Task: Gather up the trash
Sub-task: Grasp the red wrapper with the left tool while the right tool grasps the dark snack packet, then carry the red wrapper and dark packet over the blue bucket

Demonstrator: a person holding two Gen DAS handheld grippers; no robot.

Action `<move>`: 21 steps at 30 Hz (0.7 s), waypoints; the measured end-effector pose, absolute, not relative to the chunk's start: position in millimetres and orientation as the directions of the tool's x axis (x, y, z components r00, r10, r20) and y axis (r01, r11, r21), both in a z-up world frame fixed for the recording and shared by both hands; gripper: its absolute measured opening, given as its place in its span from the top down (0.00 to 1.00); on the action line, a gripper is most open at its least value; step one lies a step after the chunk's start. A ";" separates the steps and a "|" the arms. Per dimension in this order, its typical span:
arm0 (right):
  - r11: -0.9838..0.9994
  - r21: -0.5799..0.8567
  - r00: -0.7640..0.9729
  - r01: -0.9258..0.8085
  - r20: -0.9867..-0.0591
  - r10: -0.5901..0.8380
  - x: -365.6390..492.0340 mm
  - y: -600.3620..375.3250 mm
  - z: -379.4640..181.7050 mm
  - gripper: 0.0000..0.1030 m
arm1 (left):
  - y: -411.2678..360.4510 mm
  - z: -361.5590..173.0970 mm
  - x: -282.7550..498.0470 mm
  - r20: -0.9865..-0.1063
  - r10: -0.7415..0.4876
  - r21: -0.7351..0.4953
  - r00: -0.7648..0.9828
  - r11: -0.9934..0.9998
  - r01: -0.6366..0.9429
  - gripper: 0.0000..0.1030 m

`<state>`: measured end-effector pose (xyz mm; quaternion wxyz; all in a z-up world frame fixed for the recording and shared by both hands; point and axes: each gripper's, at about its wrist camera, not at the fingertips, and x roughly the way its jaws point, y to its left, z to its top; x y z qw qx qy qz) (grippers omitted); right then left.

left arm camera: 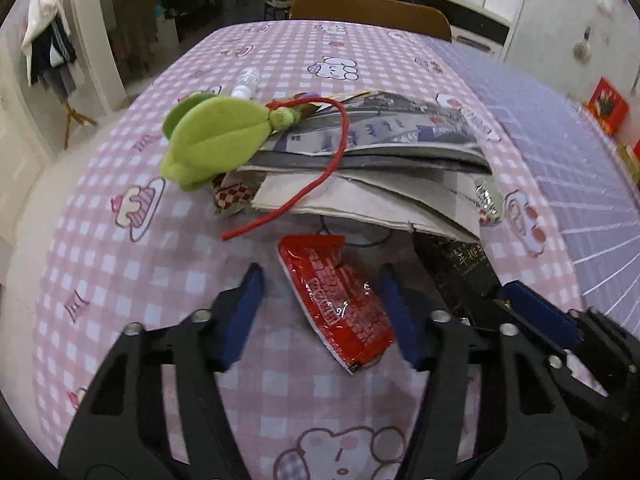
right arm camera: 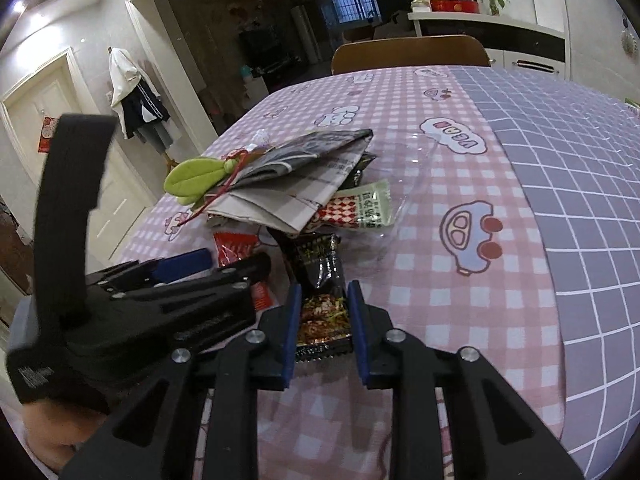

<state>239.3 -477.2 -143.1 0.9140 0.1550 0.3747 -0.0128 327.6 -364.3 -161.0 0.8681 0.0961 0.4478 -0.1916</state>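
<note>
The right claw (right arm camera: 323,328) is clenched on the near end of a black snack wrapper (right arm camera: 322,280), blue pads pressing its two edges. The left claw (left arm camera: 322,312) stands about half open astride a red snack wrapper (left arm camera: 340,300) lying flat on the tabletop (left arm camera: 120,280); its pads do not touch it. Just beyond, a folded newspaper (left arm camera: 360,168) carries a green plush toy (left arm camera: 212,136) with a red cord (left arm camera: 324,176), and more wrappers poke from underneath. A pink checked cloth covers the tabletop, with a wooden chair (left arm camera: 372,12) at the far edge
</note>
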 end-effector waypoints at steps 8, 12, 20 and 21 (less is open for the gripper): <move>0.949 0.288 0.732 0.127 -0.673 0.106 232.9 -470.5 -139.3 0.78 | -341.7 -153.9 316.8 -0.795 -0.384 -0.124 0.470 0.860 0.495 0.92; 0.949 0.298 0.736 0.100 -0.664 0.131 229.4 -455.3 -136.6 0.78 | -310.5 -146.7 307.6 -0.767 -0.445 -0.199 0.462 0.850 0.488 0.92; 0.954 0.299 0.720 0.004 -0.663 0.205 229.9 -396.8 -132.0 0.78 | -229.5 -135.8 289.1 -0.712 -0.495 -0.299 0.497 0.855 0.423 0.92; 0.954 0.299 0.719 -0.009 -0.661 0.214 230.8 -388.7 -131.0 0.78 | -218.8 -135.8 286.4 -0.709 -0.491 -0.304 0.507 0.861 0.408 0.92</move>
